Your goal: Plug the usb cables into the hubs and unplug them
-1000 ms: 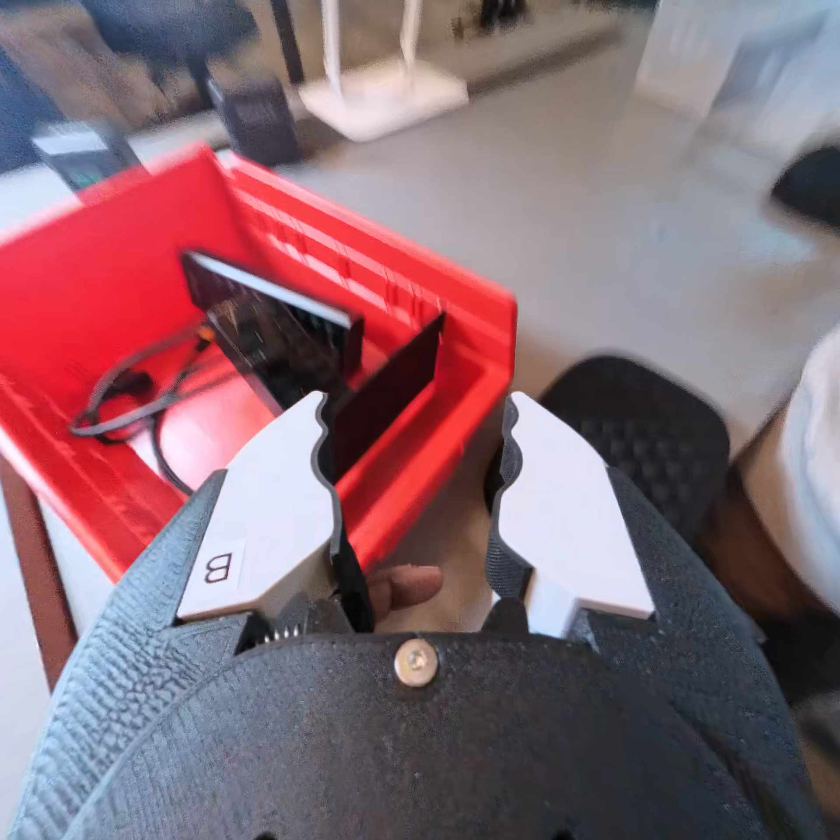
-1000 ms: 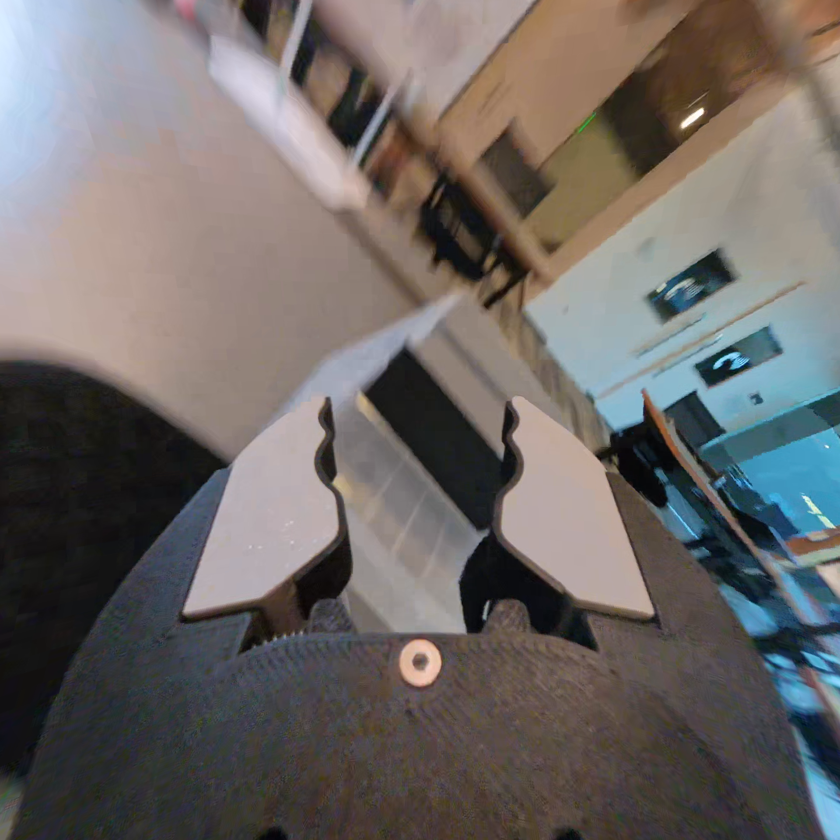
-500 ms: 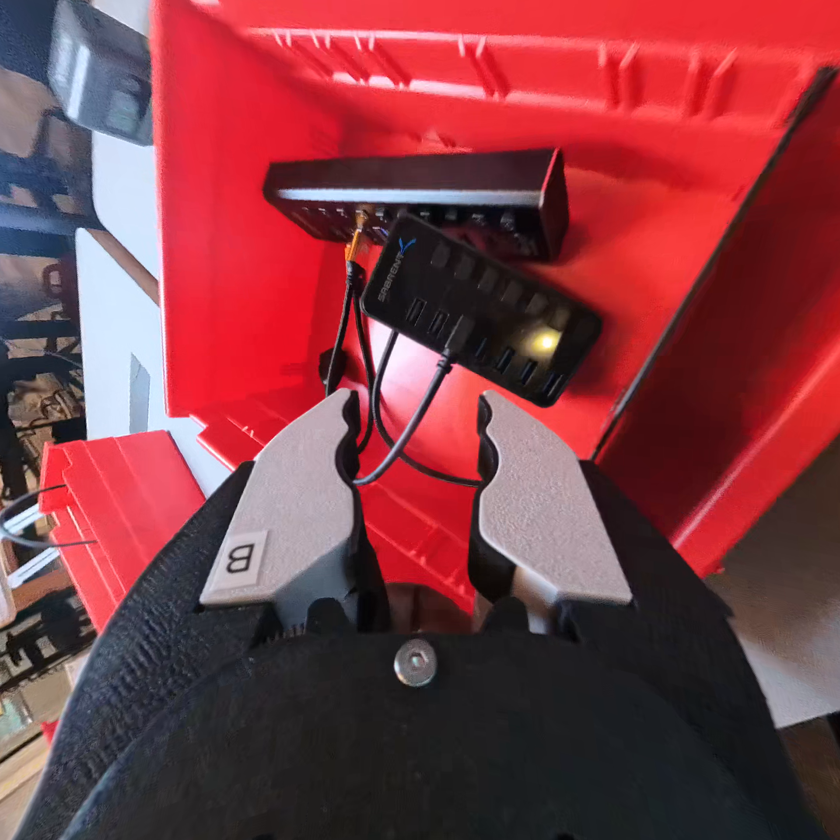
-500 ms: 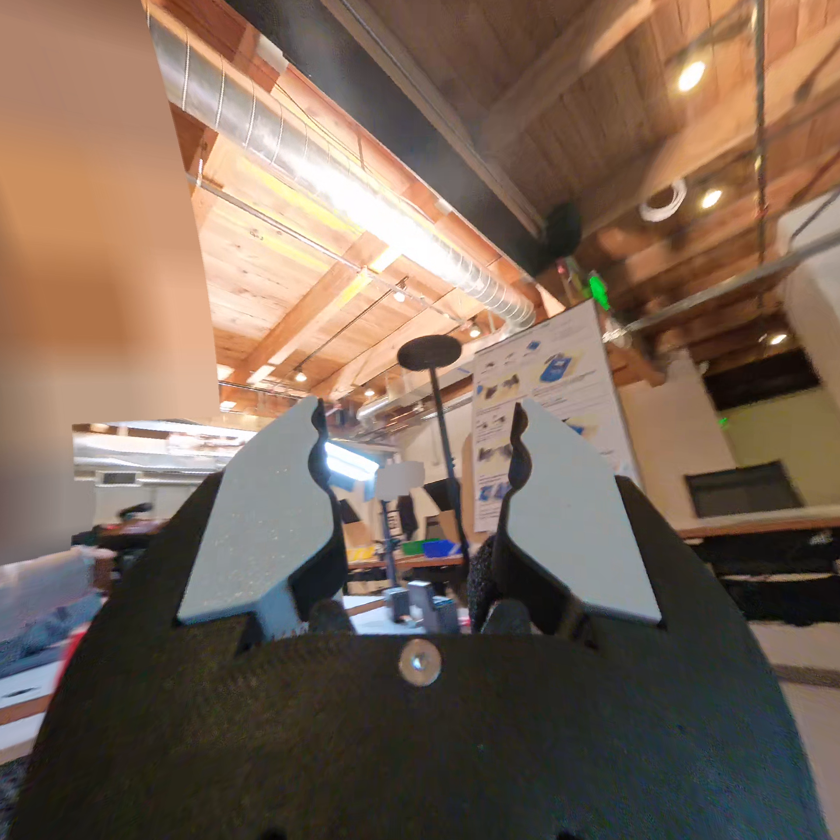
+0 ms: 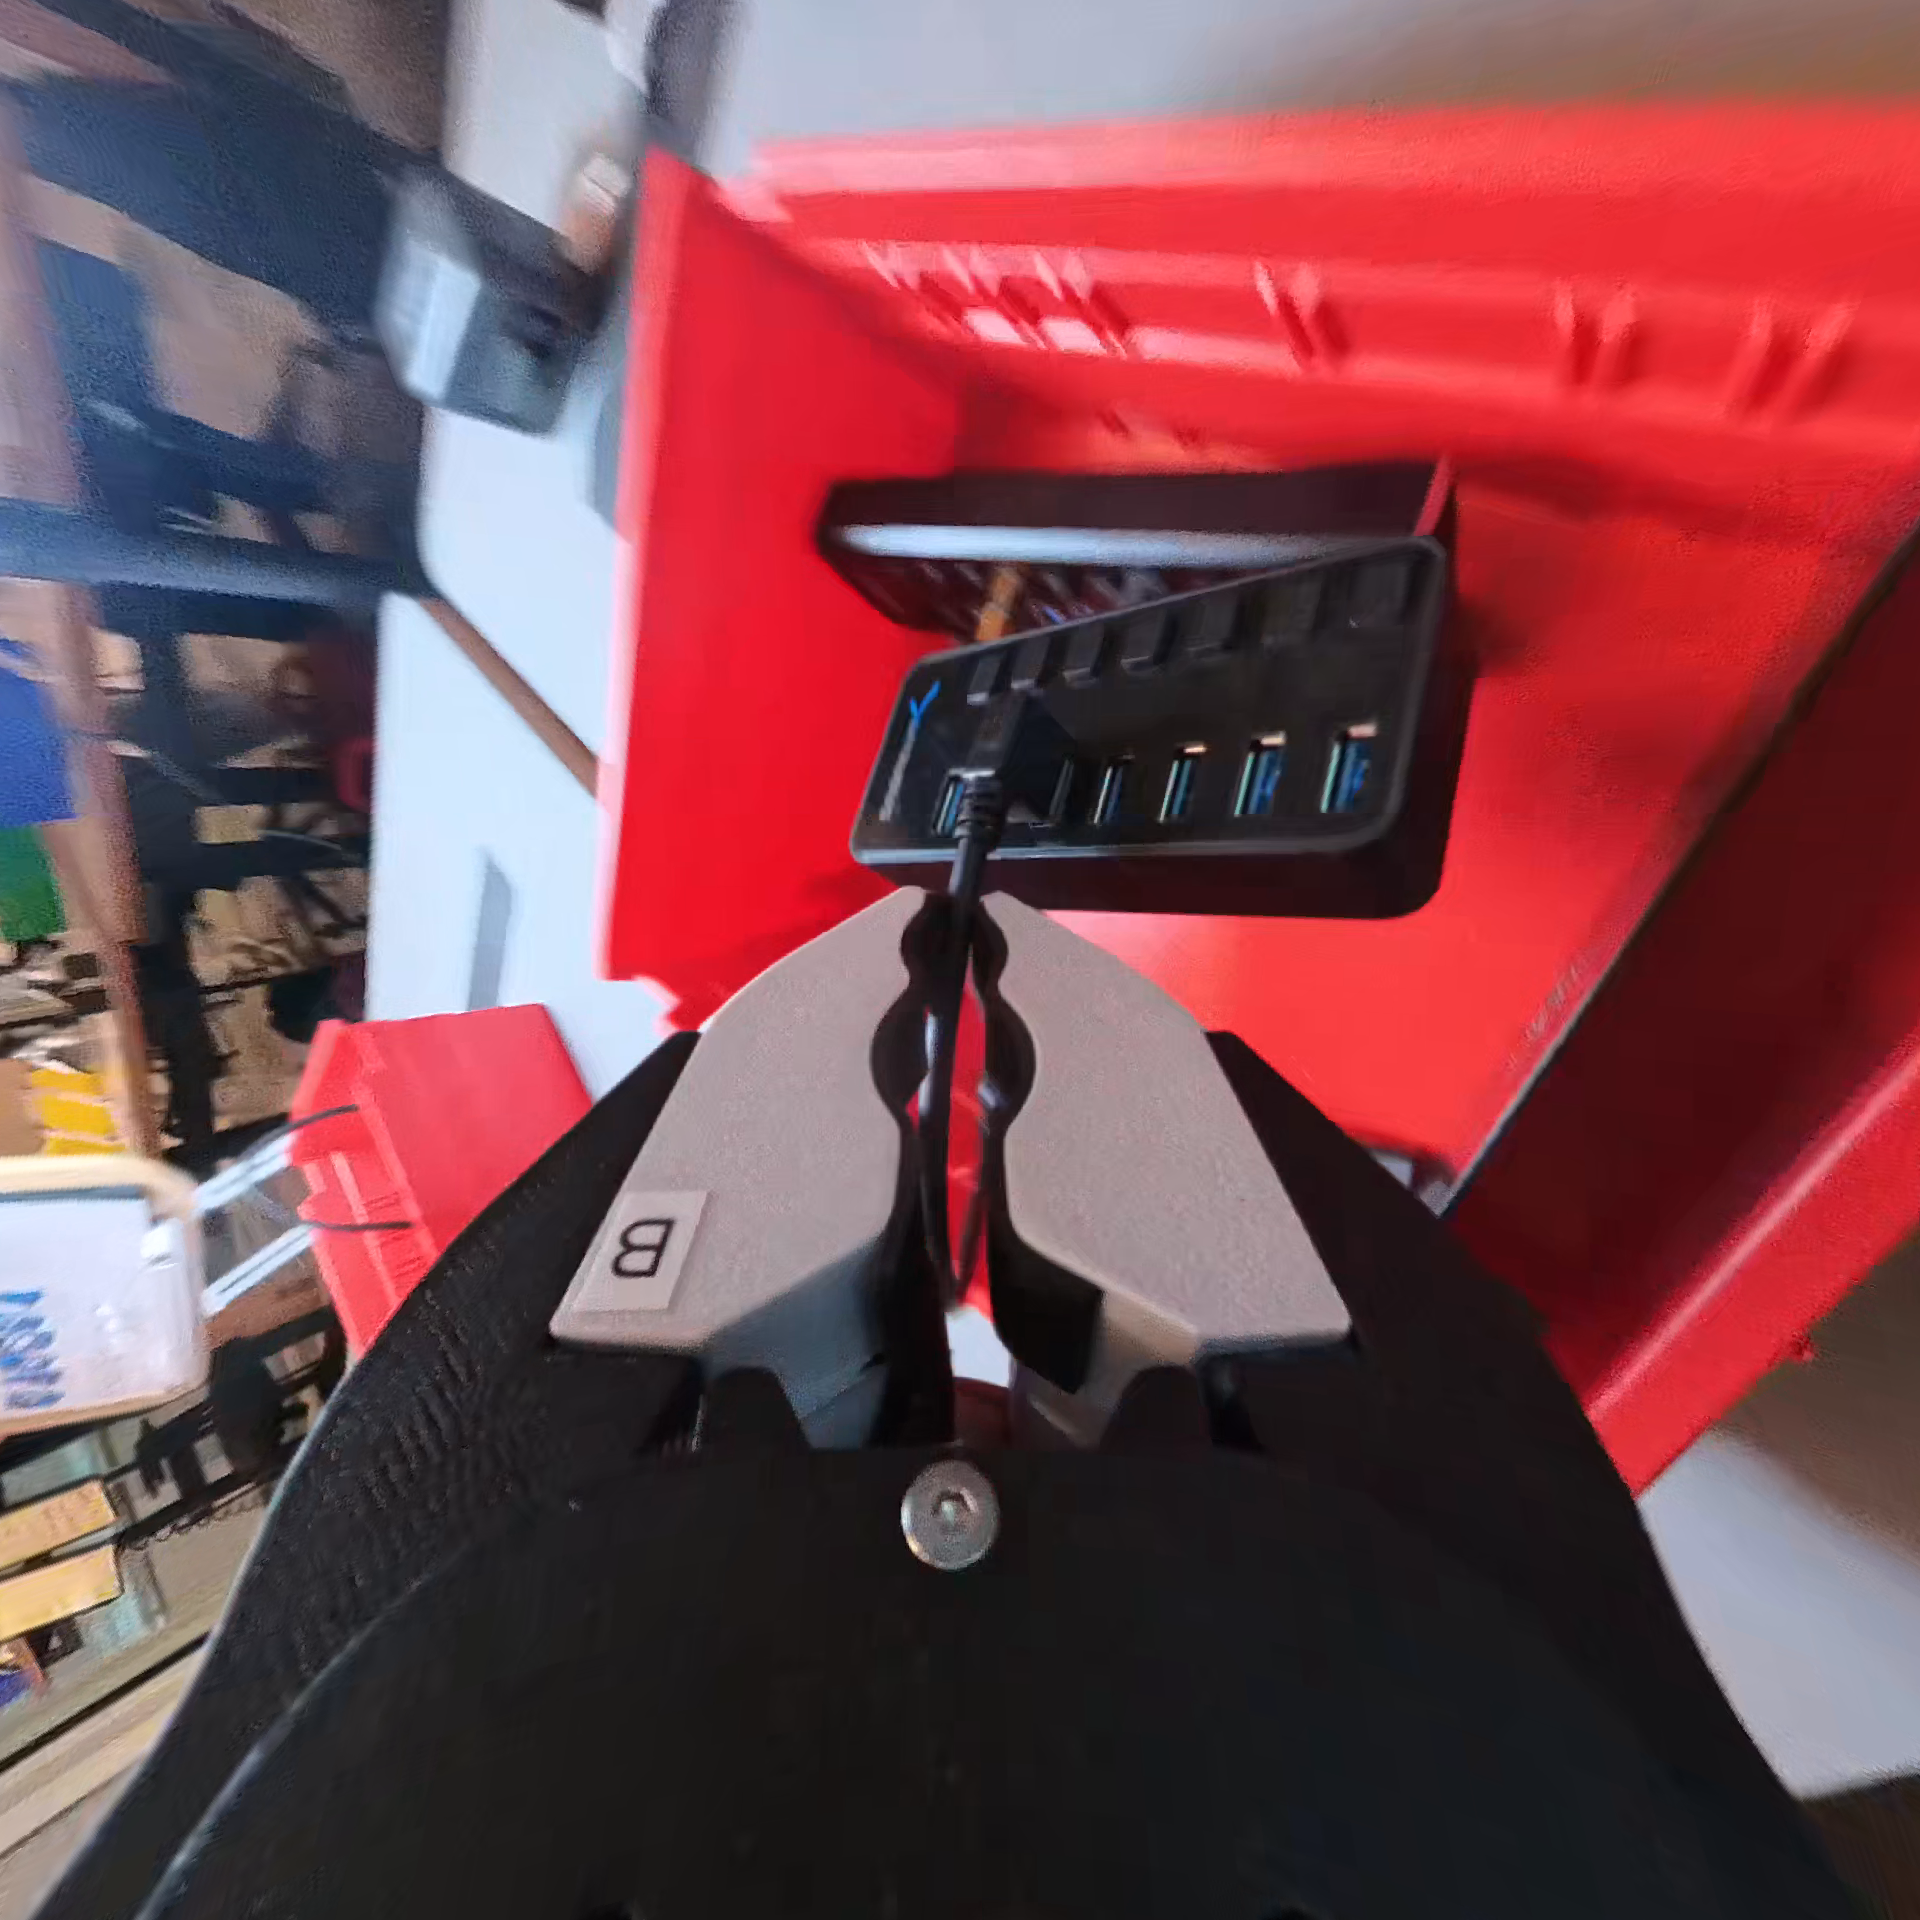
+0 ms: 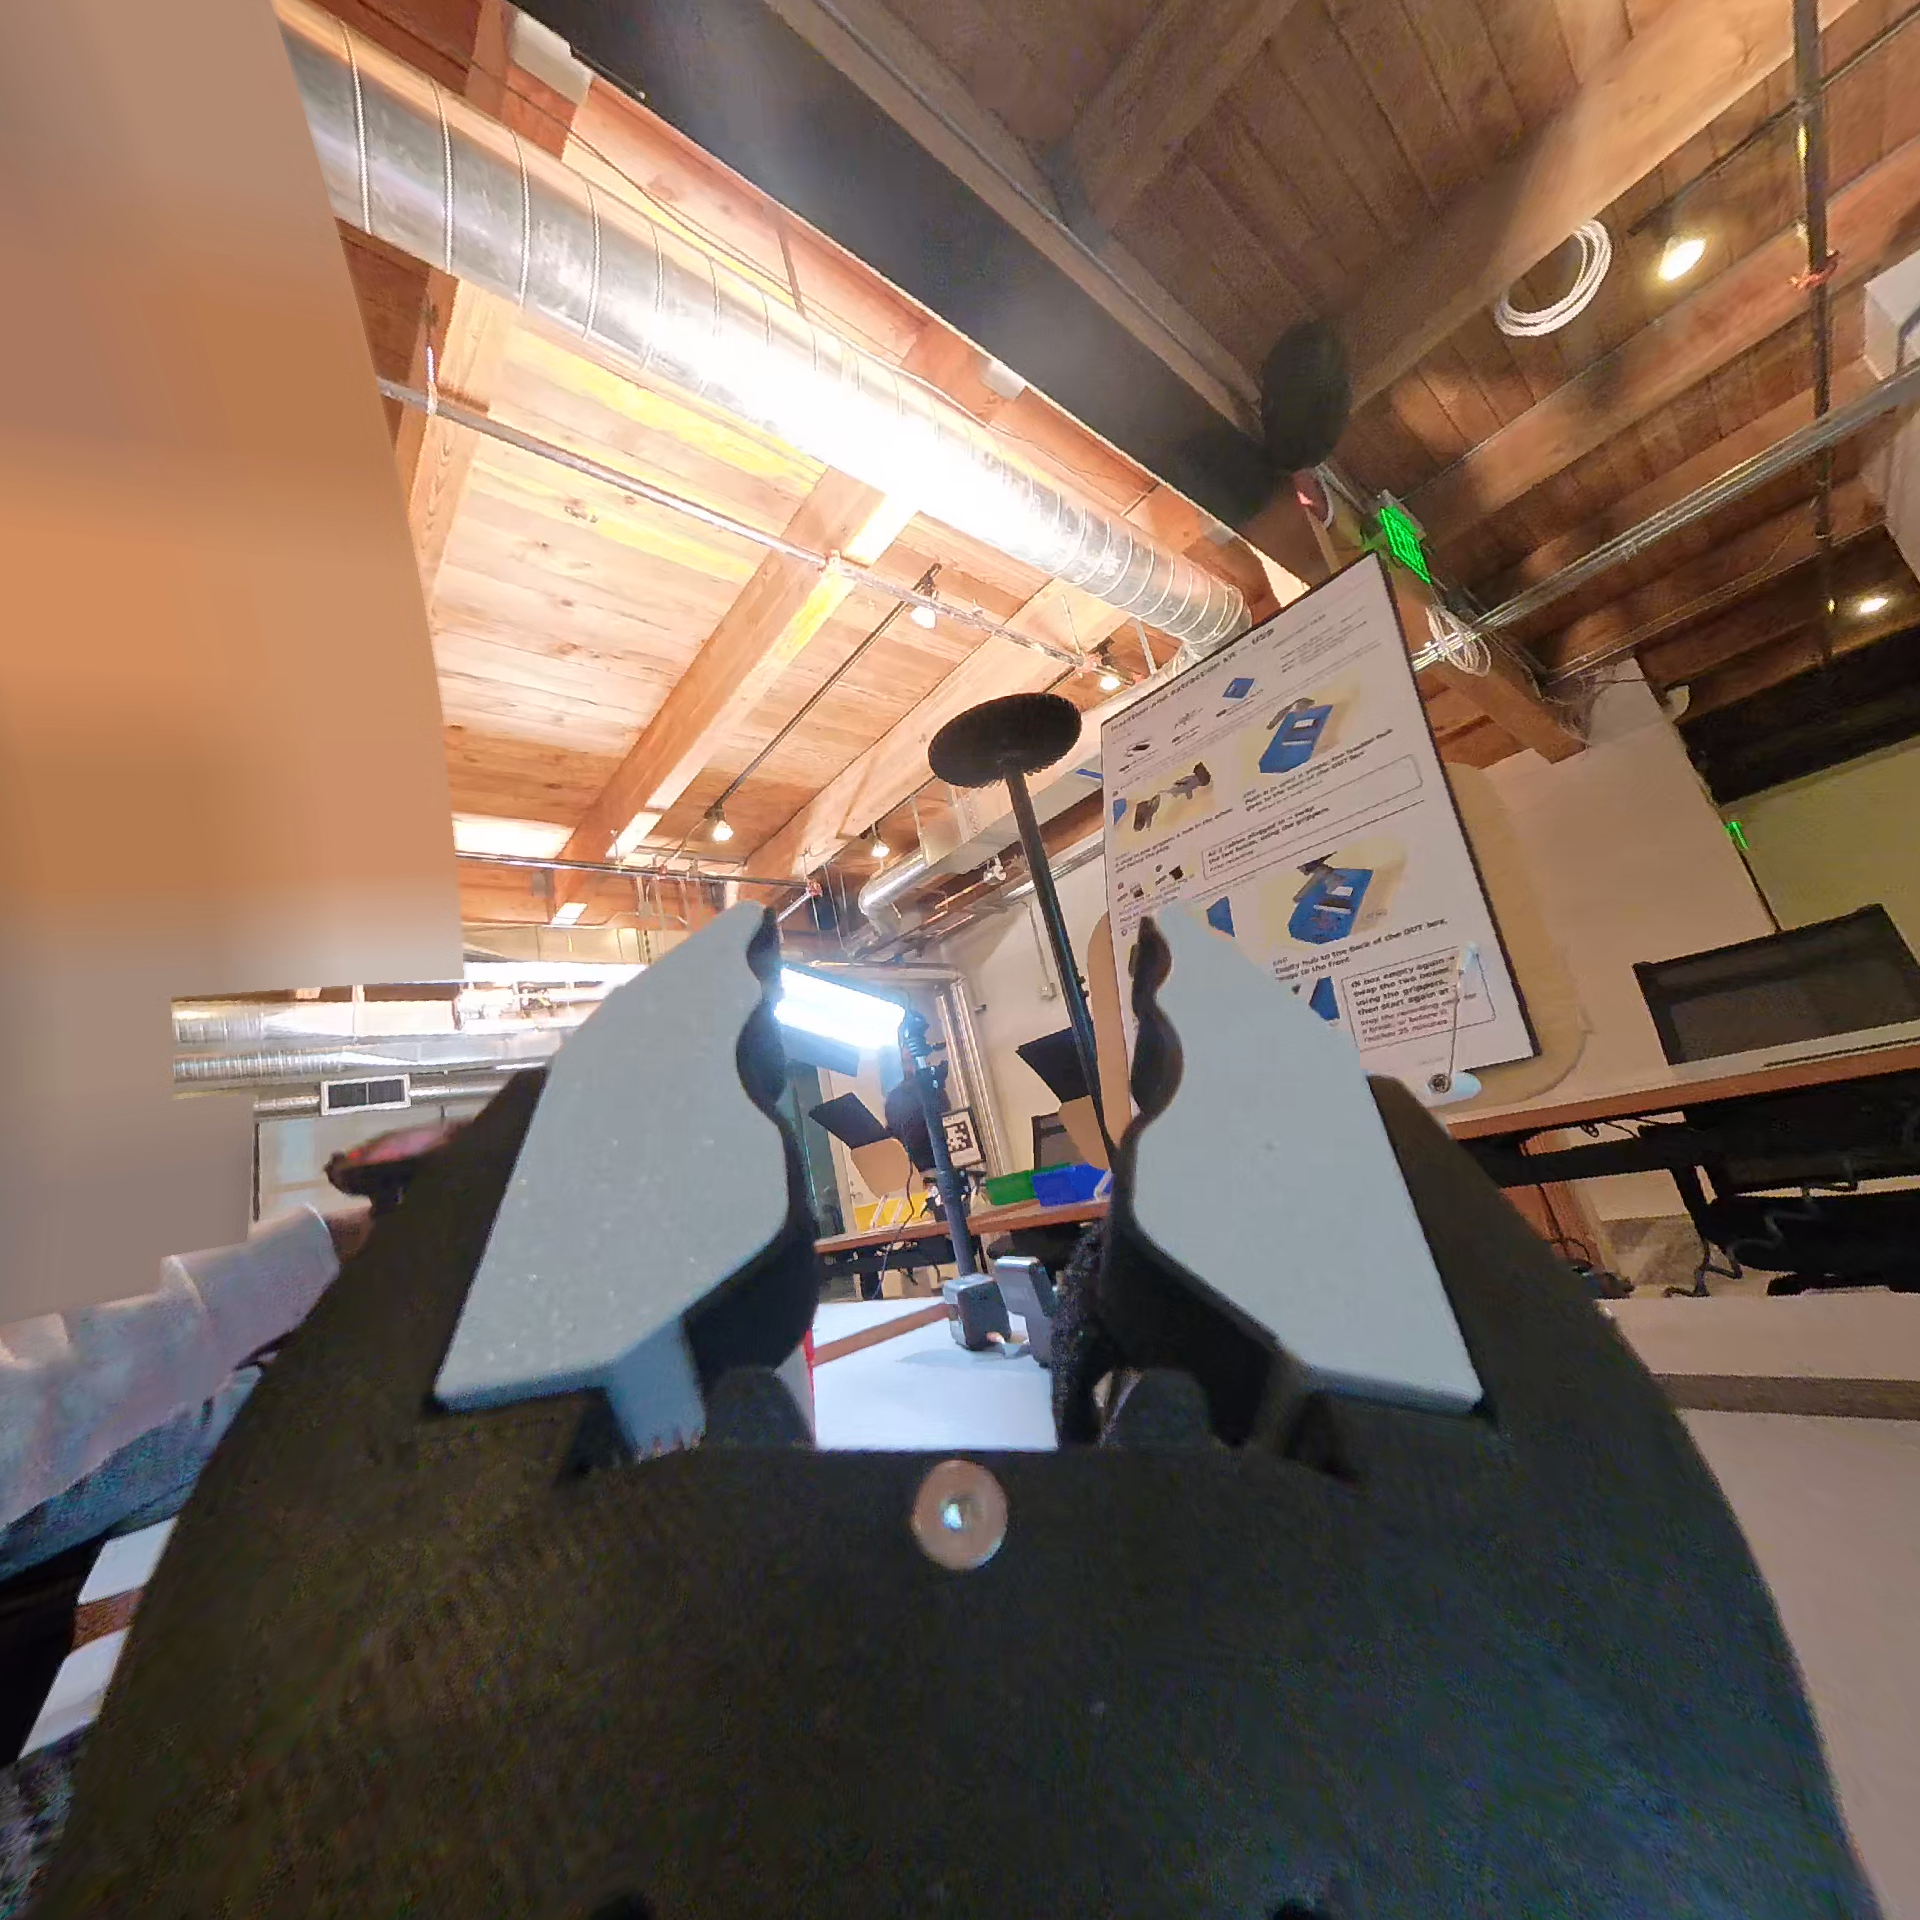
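L tool (image 5: 954,914) pinches cable (image 5: 966,862); R tool (image 6: 951,935) upturned, agape.

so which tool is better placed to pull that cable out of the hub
Left. The left tool is shut on the black cable just below the hub in the red bin. The right tool points toward the ceiling, open.

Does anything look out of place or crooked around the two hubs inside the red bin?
Yes. The front hub lies askew, overlapping the rear hub inside the red bin. The left tool is shut on the black cable plugged into it. The right tool is open, aimed at the ceiling.
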Action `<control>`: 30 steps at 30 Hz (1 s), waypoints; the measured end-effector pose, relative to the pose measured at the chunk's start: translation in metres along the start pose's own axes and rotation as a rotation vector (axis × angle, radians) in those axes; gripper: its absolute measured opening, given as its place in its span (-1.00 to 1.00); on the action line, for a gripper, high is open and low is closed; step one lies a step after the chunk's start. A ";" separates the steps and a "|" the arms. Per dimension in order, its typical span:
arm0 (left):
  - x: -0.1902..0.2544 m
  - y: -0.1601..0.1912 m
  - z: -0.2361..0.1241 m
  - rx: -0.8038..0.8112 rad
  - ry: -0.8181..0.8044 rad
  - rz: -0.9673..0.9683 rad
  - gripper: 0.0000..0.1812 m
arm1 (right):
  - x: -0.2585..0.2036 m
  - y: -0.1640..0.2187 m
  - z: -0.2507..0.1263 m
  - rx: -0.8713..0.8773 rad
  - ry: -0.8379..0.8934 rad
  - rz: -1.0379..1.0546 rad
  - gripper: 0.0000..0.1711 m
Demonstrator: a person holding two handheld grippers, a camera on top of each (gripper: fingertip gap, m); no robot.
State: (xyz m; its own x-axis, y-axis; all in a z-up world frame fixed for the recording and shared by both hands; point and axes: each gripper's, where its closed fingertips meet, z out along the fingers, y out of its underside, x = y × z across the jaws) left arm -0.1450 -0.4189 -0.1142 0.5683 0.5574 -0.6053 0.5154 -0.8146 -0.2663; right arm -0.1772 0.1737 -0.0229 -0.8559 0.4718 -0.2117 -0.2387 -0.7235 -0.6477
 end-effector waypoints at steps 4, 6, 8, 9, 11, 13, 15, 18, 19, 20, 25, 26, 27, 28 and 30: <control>-0.049 -0.041 -0.052 0.222 -0.218 -0.135 -0.95 | -0.004 0.010 0.002 -0.052 -0.011 -0.022 -0.23; -0.066 -0.060 -0.076 0.315 -0.303 -0.188 -0.95 | -0.005 0.016 0.003 -0.082 -0.015 -0.031 -0.23; -0.074 -0.085 -0.096 0.426 -0.345 -0.235 -0.95 | -0.006 0.022 0.004 -0.111 -0.017 -0.037 -0.23; -0.075 -0.099 -0.104 0.484 -0.354 -0.252 -0.95 | -0.006 0.025 0.004 -0.127 -0.016 -0.038 -0.23; -0.071 -0.130 -0.117 0.589 -0.370 -0.252 -0.95 | -0.007 0.032 0.005 -0.159 -0.022 -0.040 -0.23; -0.058 -0.165 -0.127 0.695 -0.383 -0.221 -0.95 | -0.009 0.040 0.005 -0.202 -0.026 -0.041 -0.25; -0.035 -0.201 -0.134 0.806 -0.375 -0.219 -0.96 | -0.011 0.051 0.005 -0.264 -0.039 -0.014 -0.26; 0.018 -0.257 -0.135 0.982 -0.345 -0.229 -0.95 | -0.021 0.072 0.005 -0.368 -0.100 0.121 -0.26; 0.036 -0.273 -0.132 1.007 -0.351 -0.226 -0.95 | -0.025 0.081 0.004 -0.415 -0.116 0.164 -0.25; 0.054 -0.287 -0.127 1.027 -0.350 -0.231 -0.95 | -0.028 0.091 0.002 -0.471 -0.127 0.193 -0.25; 0.126 -0.344 -0.084 1.038 -0.387 -0.144 -0.95 | -0.051 0.142 -0.007 -0.765 -0.189 0.405 -0.27; 0.133 -0.349 -0.077 1.039 -0.422 -0.111 -0.95 | -0.057 0.146 -0.005 -0.792 -0.213 0.472 -0.25; 0.138 -0.350 -0.071 1.033 -0.466 -0.085 -0.94 | -0.061 0.148 -0.001 -0.812 -0.231 0.534 -0.23; 0.141 -0.350 -0.067 1.031 -0.505 -0.064 -0.95 | -0.062 0.150 0.005 -0.824 -0.226 0.586 -0.21; 0.144 -0.346 -0.062 1.029 -0.599 -0.008 -0.95 | -0.058 0.152 0.023 -0.826 -0.204 0.700 -0.16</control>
State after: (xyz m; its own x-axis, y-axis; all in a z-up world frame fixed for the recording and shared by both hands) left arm -0.2019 -0.0471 -0.0627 0.0360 0.6223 -0.7820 -0.3949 -0.7099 -0.5831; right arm -0.1741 0.0249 -0.0922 -0.7600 -0.0583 -0.6473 0.6438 -0.2031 -0.7377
